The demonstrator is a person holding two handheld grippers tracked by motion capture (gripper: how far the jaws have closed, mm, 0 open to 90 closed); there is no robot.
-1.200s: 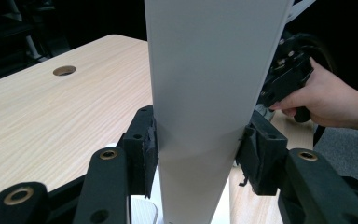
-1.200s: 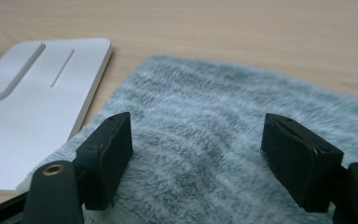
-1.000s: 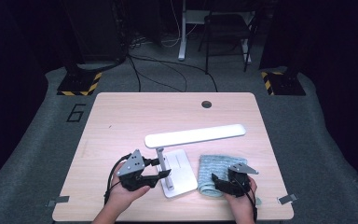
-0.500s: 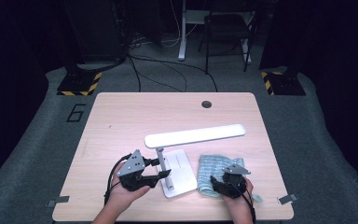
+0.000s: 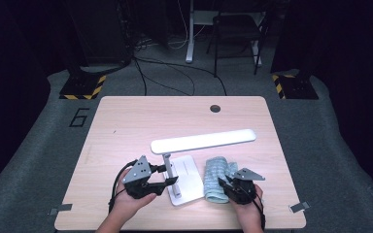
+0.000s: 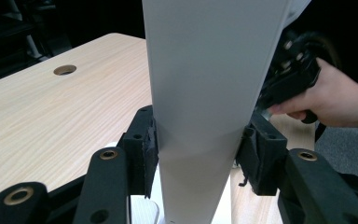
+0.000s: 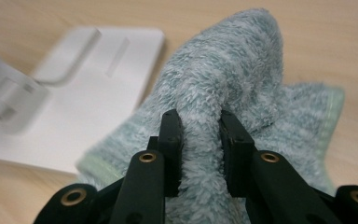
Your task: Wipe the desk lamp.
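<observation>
Lamp steadied, cloth just pinched, wiping not begun.

On my table the white desk lamp stands near the front edge, its base flat on the wood. My left gripper is clamped on the lamp's upright post, pads on both sides. Just right of the base lies the teal cloth; my right gripper has just been closing and now squeezes a raised fold of it. I judge both grasps done; the wiping itself is all left.
</observation>
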